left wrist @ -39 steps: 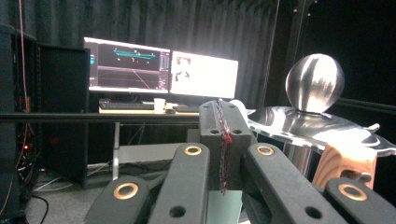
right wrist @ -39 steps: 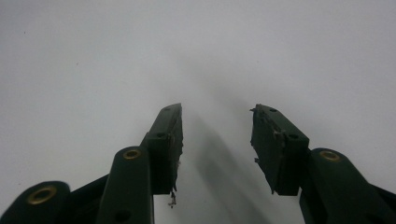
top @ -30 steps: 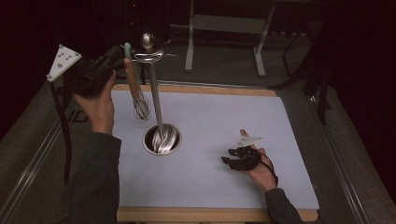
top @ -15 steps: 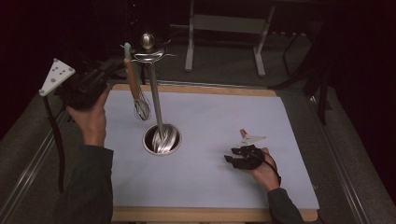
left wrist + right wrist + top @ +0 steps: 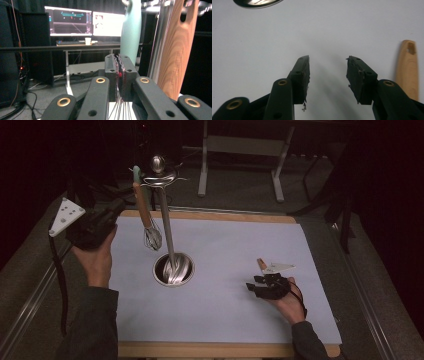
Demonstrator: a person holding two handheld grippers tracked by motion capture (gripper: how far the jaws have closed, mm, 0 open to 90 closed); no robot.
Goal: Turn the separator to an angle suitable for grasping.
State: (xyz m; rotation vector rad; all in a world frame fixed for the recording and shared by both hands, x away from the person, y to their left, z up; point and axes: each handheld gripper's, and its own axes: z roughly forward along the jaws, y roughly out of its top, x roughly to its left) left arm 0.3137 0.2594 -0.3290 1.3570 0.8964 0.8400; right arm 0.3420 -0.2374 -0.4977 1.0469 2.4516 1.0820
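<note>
A metal utensil stand [image 5: 166, 227] rises from a round base [image 5: 172, 269] on the white mat. A whisk [image 5: 150, 232] with a wooden handle hangs from its top hook, and a teal handle end [image 5: 136, 171] shows above it. My left gripper [image 5: 119, 206] is held in the air just left of the whisk, apart from it. Its jaws have just been opening and stand a narrow slit apart [image 5: 119, 67] with nothing between them. Past them hang the teal handle [image 5: 131, 30] and the wooden handle [image 5: 175, 55]. My right gripper [image 5: 252, 282] rests open on the mat beside a wooden handle [image 5: 408, 70].
The white mat [image 5: 235, 245] lies on a wood-edged table with dark floor around it. A metal frame on legs [image 5: 240, 150] stands behind the table. Lit monitors [image 5: 82, 21] on a desk show far off in the left gripper view.
My left gripper has drawn back to the left and down from the top of the whisk handle, leaving the whisk hanging on the stand. The right gripper has stayed put.
</note>
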